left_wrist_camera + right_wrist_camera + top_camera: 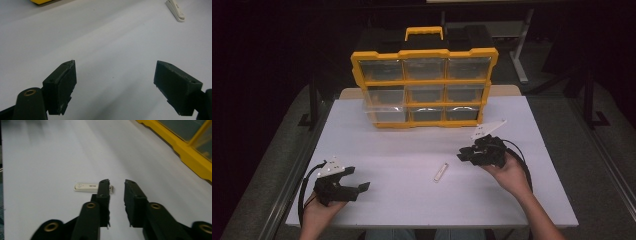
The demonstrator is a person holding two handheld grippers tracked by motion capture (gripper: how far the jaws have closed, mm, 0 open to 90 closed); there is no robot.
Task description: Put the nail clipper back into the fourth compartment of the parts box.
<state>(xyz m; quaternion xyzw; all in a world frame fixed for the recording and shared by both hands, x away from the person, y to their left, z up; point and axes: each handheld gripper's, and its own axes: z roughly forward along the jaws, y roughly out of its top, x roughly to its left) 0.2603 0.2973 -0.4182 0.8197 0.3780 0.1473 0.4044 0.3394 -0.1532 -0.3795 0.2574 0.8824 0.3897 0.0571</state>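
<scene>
Right gripper view: white stick's (86, 187) print unreadable.

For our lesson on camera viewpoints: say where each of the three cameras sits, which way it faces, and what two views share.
High view: above the person's side, facing forward and down on the table and yellow organiser; forearms, left gripper, right gripper.
Left gripper view: rides the left gripper, facing bare table; open fingers.
Right gripper view: rides the right gripper, facing the white USB stick.
Shared: the USB stick.
</scene>
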